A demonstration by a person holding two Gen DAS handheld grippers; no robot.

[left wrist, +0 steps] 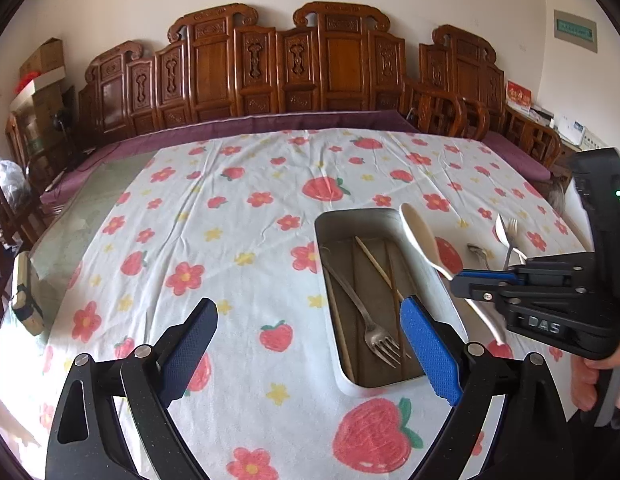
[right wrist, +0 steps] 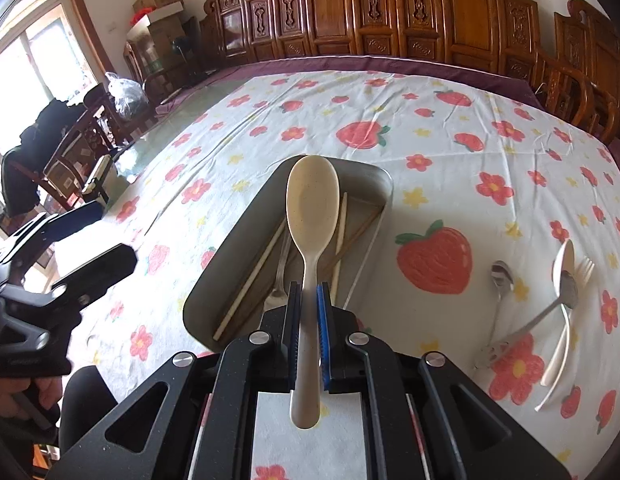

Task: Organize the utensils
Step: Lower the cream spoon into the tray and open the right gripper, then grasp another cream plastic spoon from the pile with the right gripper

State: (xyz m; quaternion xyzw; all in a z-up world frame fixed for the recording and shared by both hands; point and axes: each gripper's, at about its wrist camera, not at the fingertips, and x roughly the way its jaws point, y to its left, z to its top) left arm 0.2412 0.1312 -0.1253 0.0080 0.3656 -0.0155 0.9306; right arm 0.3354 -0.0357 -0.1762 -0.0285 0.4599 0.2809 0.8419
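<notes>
My right gripper (right wrist: 308, 300) is shut on the handle of a cream plastic spoon (right wrist: 312, 204) and holds it above the near right part of the metal tray (right wrist: 383, 178). The spoon (left wrist: 419, 236) and right gripper (left wrist: 469, 280) also show in the left wrist view, at the tray's (left wrist: 329, 220) right rim. The tray holds a metal fork (left wrist: 365, 320) and chopsticks (left wrist: 375, 264). My left gripper (left wrist: 306, 352) is open and empty, its right finger over the tray's near end.
Loose utensils lie on the strawberry tablecloth right of the tray: a small metal spoon (right wrist: 499, 280), a larger metal spoon (right wrist: 565, 292), a white spoon (right wrist: 559, 320) and a white fork (right wrist: 585, 270). A boxy object (left wrist: 24, 292) sits at the table's left edge. Carved wooden chairs (left wrist: 270, 64) line the far side.
</notes>
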